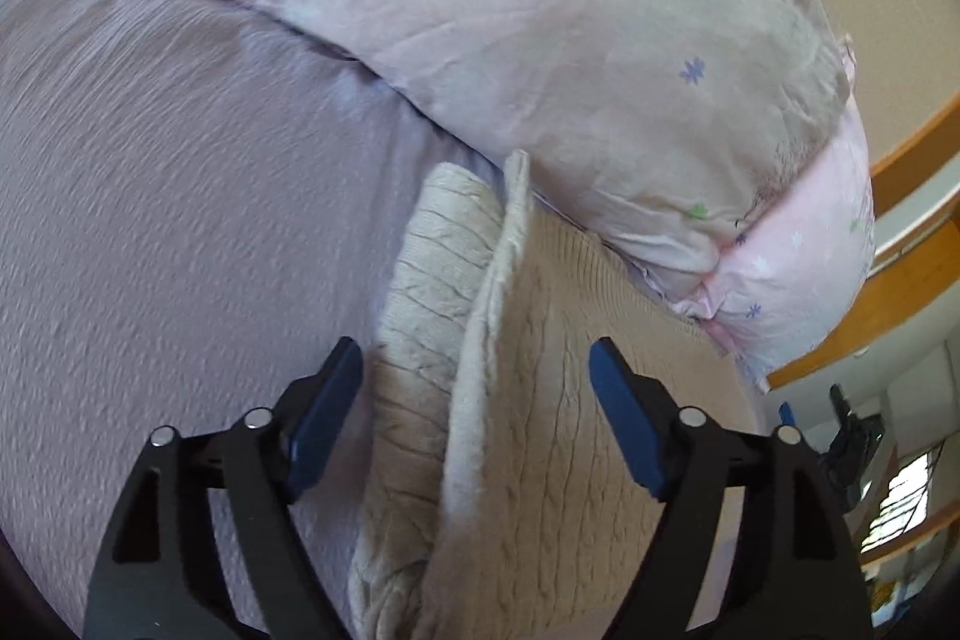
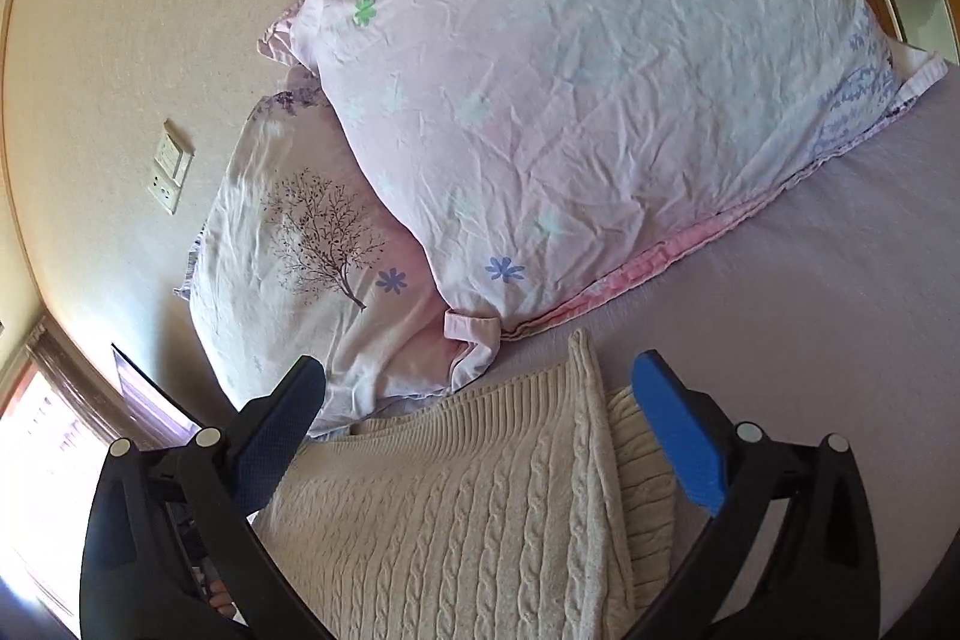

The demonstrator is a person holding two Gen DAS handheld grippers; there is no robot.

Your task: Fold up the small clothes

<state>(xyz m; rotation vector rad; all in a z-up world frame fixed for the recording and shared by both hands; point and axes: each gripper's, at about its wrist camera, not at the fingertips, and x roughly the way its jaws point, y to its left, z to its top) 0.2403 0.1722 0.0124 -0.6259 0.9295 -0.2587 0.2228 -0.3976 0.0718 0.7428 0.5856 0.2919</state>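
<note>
A cream cable-knit sweater [image 1: 528, 436] lies on the lilac bedsheet [image 1: 180, 196], with a folded edge standing up as a ridge between layers. It also shows in the right wrist view [image 2: 456, 520], partly folded over itself. My left gripper [image 1: 477, 370] is open, its blue pads on either side of the sweater's raised fold, not closed on it. My right gripper [image 2: 480, 388] is open above the sweater's ribbed hem, holding nothing.
A large pink floral pillow [image 1: 540, 58] lies just beyond the sweater; in the right wrist view it [image 2: 600, 100] rests on a second pillow with a tree print [image 2: 312, 244]. A beige wall with a switch plate [image 2: 171, 166] stands behind. A wooden window frame [image 1: 912, 172] is at right.
</note>
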